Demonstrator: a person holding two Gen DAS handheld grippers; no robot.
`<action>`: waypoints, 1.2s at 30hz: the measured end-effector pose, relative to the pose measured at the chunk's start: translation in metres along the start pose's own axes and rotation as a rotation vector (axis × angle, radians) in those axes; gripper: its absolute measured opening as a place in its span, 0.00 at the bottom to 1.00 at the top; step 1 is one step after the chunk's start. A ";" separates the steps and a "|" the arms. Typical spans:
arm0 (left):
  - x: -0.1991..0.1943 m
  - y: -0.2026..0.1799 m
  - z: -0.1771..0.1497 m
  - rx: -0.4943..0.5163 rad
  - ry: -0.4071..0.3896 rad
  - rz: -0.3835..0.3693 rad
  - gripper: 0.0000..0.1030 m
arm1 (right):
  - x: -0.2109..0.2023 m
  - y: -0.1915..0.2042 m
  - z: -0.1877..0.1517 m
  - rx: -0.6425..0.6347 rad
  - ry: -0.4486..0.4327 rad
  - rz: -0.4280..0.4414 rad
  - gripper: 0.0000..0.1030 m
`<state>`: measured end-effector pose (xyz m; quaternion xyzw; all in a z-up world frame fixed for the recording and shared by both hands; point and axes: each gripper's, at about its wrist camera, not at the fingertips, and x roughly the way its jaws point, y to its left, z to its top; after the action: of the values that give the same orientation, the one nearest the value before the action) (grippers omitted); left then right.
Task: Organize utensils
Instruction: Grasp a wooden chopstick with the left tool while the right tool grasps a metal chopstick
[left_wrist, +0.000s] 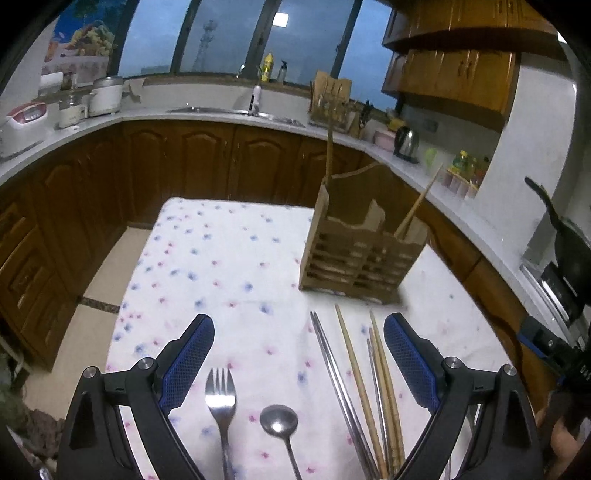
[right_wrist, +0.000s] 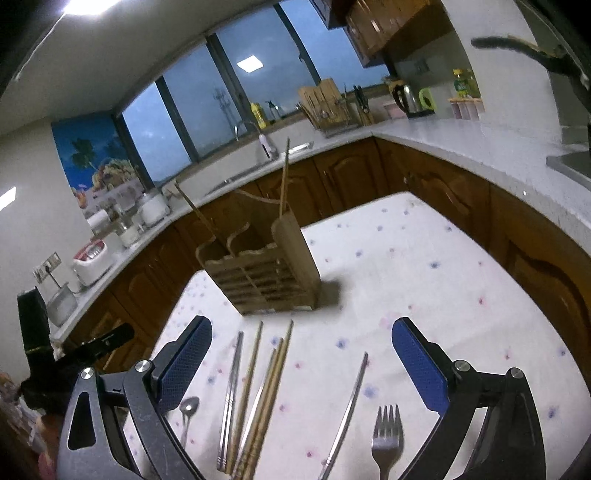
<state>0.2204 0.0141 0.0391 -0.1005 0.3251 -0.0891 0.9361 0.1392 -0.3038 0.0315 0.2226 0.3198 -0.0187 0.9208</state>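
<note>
Both pairs of jaws are held wide apart with nothing between them. Below the left gripper (left_wrist: 299, 354) a steel fork (left_wrist: 221, 400) and a round-bowled steel spoon (left_wrist: 279, 422) are seen lying just apart at six o'clock. At five o'clock metal chopsticks (left_wrist: 332, 365) and wooden chopsticks (left_wrist: 382, 373) lie fanned and touching.

From the right gripper (right_wrist: 302, 356) a second steel fork (right_wrist: 386, 439) and a loose curved metal utensil (right_wrist: 347, 410) are seen at six o'clock.

Trouble is likely to come from that fan: several sticks could be pinched at once, or thin metal could be slid across the flower-printed white cloth (left_wrist: 221, 258), which could be bunched.

Farther off, at one o'clock in the left view, the slatted wooden utensil holder (left_wrist: 364, 254) stands upright with two sticks leaning in it; it could be tipped by a careless insertion.

Beyond are seen brown cabinets (left_wrist: 207, 162), a white counter (right_wrist: 461, 144) and dusk-blue windows (left_wrist: 229, 40).
</note>
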 end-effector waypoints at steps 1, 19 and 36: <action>0.003 -0.002 0.001 0.002 0.009 0.000 0.91 | 0.003 -0.001 -0.003 0.001 0.015 -0.007 0.96; 0.071 -0.033 0.011 0.080 0.152 0.014 0.90 | 0.056 -0.020 -0.027 -0.039 0.204 -0.114 0.78; 0.181 -0.068 0.031 0.233 0.321 0.036 0.58 | 0.087 -0.033 -0.032 -0.046 0.298 -0.154 0.39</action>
<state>0.3729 -0.0891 -0.0279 0.0300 0.4592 -0.1244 0.8790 0.1843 -0.3104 -0.0555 0.1768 0.4690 -0.0487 0.8639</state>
